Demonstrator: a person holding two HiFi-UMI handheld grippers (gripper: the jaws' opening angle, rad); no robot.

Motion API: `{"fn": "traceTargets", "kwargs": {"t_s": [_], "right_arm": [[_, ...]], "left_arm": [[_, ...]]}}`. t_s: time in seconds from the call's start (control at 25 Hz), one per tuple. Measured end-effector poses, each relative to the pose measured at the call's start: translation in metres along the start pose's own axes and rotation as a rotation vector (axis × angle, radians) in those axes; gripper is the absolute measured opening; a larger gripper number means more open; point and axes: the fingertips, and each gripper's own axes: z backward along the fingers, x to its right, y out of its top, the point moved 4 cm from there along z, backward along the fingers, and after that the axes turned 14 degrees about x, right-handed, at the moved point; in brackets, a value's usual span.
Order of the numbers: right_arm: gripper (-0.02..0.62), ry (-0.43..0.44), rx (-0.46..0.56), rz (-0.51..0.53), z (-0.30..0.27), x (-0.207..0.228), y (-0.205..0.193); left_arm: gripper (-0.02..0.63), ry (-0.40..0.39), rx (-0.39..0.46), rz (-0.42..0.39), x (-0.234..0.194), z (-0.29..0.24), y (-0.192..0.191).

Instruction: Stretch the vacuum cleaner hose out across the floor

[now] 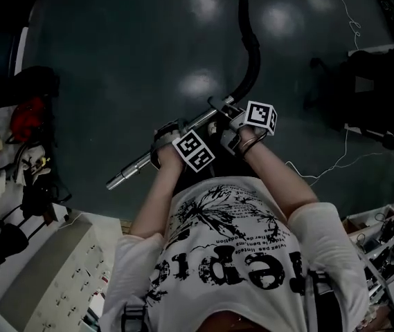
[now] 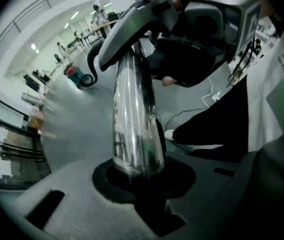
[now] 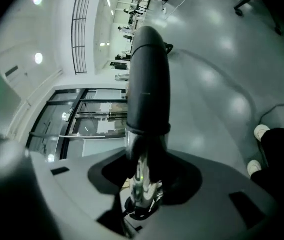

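In the head view I hold a chrome vacuum wand slanting from lower left to upper right in front of my body. From its upper end a black hose curves away across the dark floor. My left gripper is shut on the chrome wand, which rises straight out between its jaws. My right gripper sits further up, shut on the wand where the chrome meets the black hose cuff. The left gripper view also shows the right gripper's body above the curved grey handle.
Cluttered shelves and tools line the left side. A dark chair or bag stands at the right, with a white cable on the floor. Boxes of parts sit at lower right. My shoes are below.
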Motion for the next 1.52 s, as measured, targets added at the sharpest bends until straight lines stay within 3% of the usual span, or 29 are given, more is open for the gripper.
{"fn": "traceTargets", "kwargs": {"t_s": [0.12, 0.24, 0.4, 0.52, 0.64, 0.72, 0.8, 0.92, 1.0, 1.04, 1.16, 1.24, 1.32, 1.44, 1.52], "right_arm": [[0.153, 0.042, 0.043, -0.002, 0.01, -0.014, -0.012], [0.155, 0.092, 0.099, 0.0, 0.021, -0.029, -0.02], [0.155, 0.181, 0.13, 0.029, 0.031, -0.048, -0.035], [0.155, 0.235, 0.148, -0.002, 0.037, -0.054, -0.039], [0.156, 0.302, 0.137, -0.039, 0.047, -0.052, -0.04], [0.156, 0.36, 0.09, -0.047, 0.052, -0.051, -0.047], [0.155, 0.42, 0.041, -0.051, 0.055, -0.051, -0.057], [0.155, 0.496, -0.035, -0.04, 0.055, -0.055, -0.079], [0.155, 0.524, -0.095, -0.029, 0.053, -0.057, -0.096], [0.155, 0.534, -0.121, -0.027, 0.052, -0.057, -0.104], [0.155, 0.564, -0.165, -0.032, 0.053, -0.056, -0.119], [0.155, 0.584, -0.18, -0.037, 0.054, -0.057, -0.122], [0.155, 0.603, -0.2, -0.044, 0.057, -0.061, -0.126], [0.155, 0.645, -0.222, -0.035, 0.06, -0.068, -0.133], [0.155, 0.679, -0.227, -0.032, 0.063, -0.074, -0.136]], "left_arm": [[0.119, 0.147, 0.078, -0.116, -0.014, 0.022, 0.0], [0.165, 0.221, 0.182, -0.177, -0.022, 0.044, 0.005], [0.226, 0.248, 0.328, -0.19, -0.023, 0.09, 0.013], [0.286, 0.2, 0.525, -0.137, -0.017, 0.132, 0.023], [0.339, -0.012, 0.732, 0.113, -0.008, 0.167, 0.03], [0.368, -0.197, 0.755, 0.315, -0.015, 0.175, 0.029], [0.368, -0.417, 0.67, 0.473, -0.015, 0.165, 0.021], [0.368, -0.822, 0.506, 0.7, 0.013, 0.141, 0.008], [0.368, -1.057, 0.454, 0.792, 0.04, 0.14, 0.009], [0.367, -1.138, 0.438, 0.811, 0.052, 0.142, 0.01], [0.356, -1.28, 0.458, 0.921, 0.068, 0.142, 0.009], [0.301, -1.333, 0.517, 1.029, 0.071, 0.142, 0.009], [0.207, -1.299, 0.568, 1.012, 0.076, 0.141, 0.008], [0.19, -1.24, 0.621, 0.947, 0.085, 0.143, 0.008], [0.173, -1.286, 0.662, 1.003, 0.09, 0.148, 0.01]]}}
